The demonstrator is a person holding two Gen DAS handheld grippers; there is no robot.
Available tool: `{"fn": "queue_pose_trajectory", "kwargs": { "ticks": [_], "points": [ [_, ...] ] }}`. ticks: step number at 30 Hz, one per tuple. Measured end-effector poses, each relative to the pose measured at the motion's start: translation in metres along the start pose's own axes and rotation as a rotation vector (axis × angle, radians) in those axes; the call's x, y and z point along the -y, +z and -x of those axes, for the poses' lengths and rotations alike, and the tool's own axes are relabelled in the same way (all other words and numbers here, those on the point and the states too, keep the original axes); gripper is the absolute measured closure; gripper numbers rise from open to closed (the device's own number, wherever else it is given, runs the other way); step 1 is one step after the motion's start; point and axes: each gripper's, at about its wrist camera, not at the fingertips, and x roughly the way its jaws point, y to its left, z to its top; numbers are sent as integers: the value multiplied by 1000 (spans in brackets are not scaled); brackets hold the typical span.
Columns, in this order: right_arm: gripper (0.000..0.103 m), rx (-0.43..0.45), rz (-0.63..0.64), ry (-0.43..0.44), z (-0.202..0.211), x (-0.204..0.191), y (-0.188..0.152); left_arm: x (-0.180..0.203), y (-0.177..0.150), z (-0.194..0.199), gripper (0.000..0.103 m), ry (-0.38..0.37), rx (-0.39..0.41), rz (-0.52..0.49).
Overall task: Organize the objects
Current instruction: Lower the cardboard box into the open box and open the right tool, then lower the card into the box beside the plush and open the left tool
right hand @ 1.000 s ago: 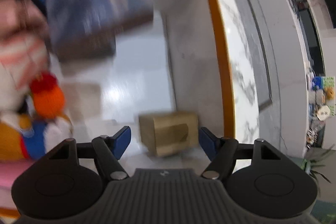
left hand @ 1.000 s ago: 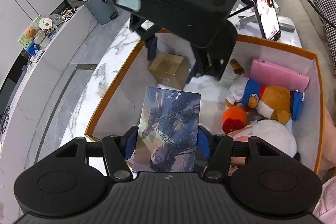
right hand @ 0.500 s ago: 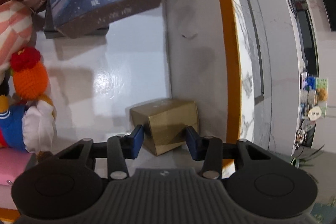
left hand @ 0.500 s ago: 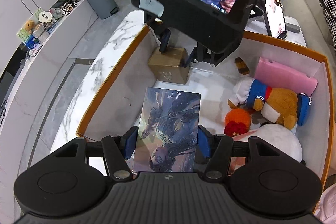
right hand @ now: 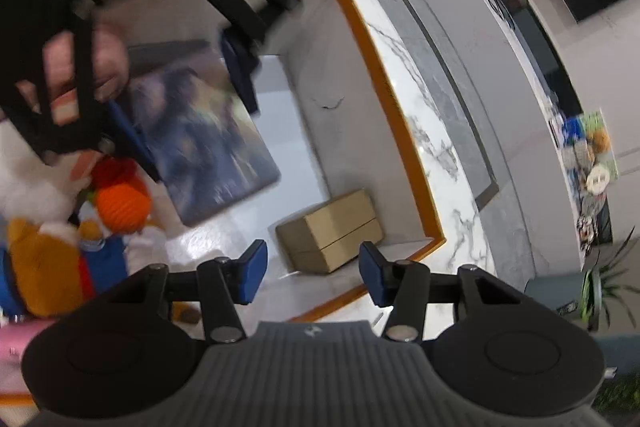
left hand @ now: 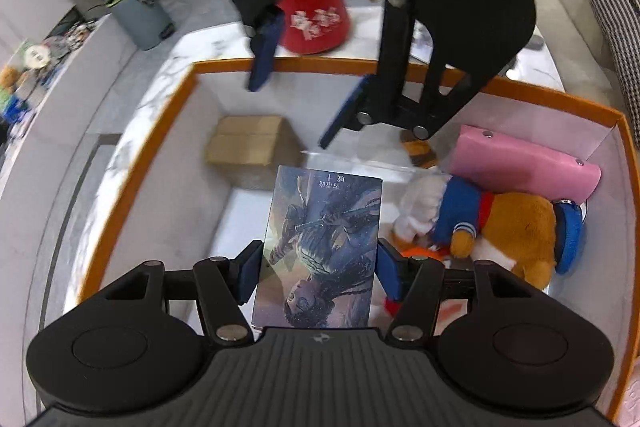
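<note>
My left gripper (left hand: 320,267) is shut on a blue illustrated book (left hand: 320,247) and holds it over the orange-rimmed white box (left hand: 136,171). The book also shows, blurred, in the right wrist view (right hand: 208,139). A small brown cardboard box (left hand: 252,147) lies in the box's far left corner; it also shows in the right wrist view (right hand: 332,231). My right gripper (right hand: 312,271) is open and empty, raised above and apart from the cardboard box. In the left wrist view the right gripper (left hand: 304,99) hangs over the box's far side.
A plush toy in a blue sailor suit (left hand: 492,223), an orange knitted toy (right hand: 124,203) and a pink case (left hand: 528,163) fill the box's right half. A red cup (left hand: 316,19) stands on the marble table (left hand: 176,59) behind the box. A grey bin (left hand: 140,15) stands on the floor.
My right gripper was closing around the cardboard box half a second ago; now it has opened and lifted away, leaving the box in the corner. My left gripper still holds the book.
</note>
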Motion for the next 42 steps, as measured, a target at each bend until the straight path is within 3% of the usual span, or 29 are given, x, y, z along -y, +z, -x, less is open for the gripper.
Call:
{"fn": "queue_pose_trajectory", "kwargs": {
  "ticks": [10, 16, 26, 30, 34, 37, 42],
  "points": [
    [51, -9, 51, 17, 2, -17, -14, -13, -1, -31, 35, -141, -24, -14],
    [51, -21, 59, 36, -6, -4, -18, -25, -3, -36, 35, -189, -46, 4],
    [50, -29, 33, 61, -19, -4, -19, -26, -5, -31, 33, -184, -45, 36],
    [51, -24, 1, 80, -26, -2, -19, -30, -14, -17, 33, -137, -6, 78],
    [52, 2, -120, 101, -20, 7, -17, -37, -27, -4, 34, -55, 11, 149],
    [68, -9, -138, 80, -23, 6, -13, -35, -34, 9, 35, -31, 33, 153],
    [70, -34, -105, 67, -34, -4, -2, -40, -44, 33, 35, -29, 87, 211]
  ]
}}
